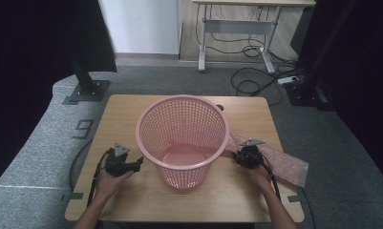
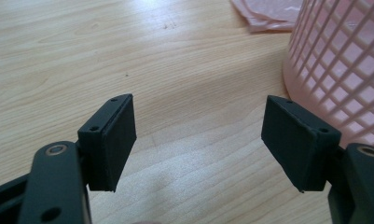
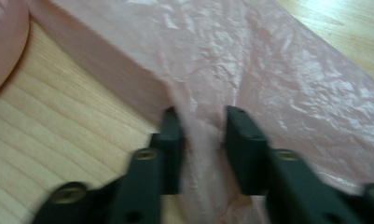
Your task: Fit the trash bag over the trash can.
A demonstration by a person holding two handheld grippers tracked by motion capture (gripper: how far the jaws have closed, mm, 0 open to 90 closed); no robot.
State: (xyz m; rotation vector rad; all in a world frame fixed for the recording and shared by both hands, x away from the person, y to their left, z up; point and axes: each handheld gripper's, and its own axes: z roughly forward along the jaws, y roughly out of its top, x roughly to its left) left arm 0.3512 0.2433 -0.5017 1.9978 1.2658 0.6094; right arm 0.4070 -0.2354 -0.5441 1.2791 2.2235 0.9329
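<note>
A pink lattice basket stands upright in the middle of the wooden table. My left gripper lies low at the basket's left side, jaws wide apart over bare wood with nothing between them; the basket wall is just off its right jaw. A pink plastic bag lies flat to the right of the basket. My right gripper is down on the bag's near-left end. In the right gripper view its jaws pinch a raised fold of the bag.
The bag's far end hangs past the table's right edge. Grey carpeted floor surrounds the table. Black stand bases sit at the back corners, and a desk with loose cables stands behind.
</note>
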